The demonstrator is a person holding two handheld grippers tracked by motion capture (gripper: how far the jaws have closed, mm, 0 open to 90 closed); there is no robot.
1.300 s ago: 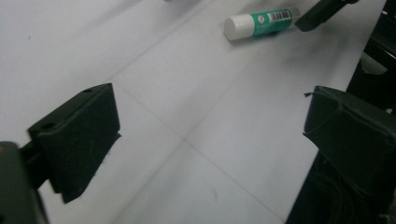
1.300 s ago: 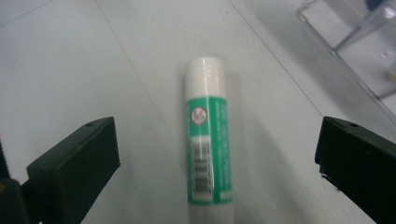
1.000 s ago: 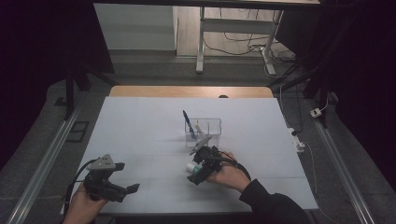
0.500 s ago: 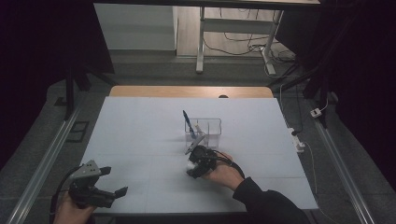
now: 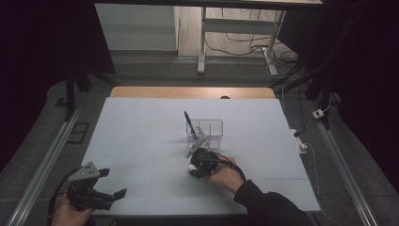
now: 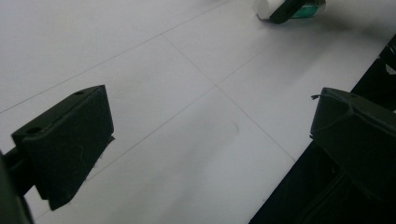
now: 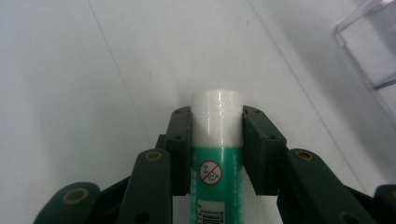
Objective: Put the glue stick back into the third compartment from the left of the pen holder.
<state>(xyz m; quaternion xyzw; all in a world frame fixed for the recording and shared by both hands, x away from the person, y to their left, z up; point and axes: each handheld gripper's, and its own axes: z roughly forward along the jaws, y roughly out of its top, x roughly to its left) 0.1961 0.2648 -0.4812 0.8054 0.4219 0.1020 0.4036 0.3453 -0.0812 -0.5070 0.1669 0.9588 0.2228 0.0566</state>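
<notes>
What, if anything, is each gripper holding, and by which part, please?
The right gripper clamps a glue stick near its white end. The left gripper is open, holding nothing.

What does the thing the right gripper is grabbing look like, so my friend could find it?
Look at the white table, then at the clear box near its middle. Just in front of that box, the right gripper has its fingers closed on a glue stick. It is a round tube, green with a white end, unlike the thin pens in the box.

Dim room, dark surroundings; white table [image 5: 141, 141] evenly lit, soft shadows; close views slightly blurred.
</notes>
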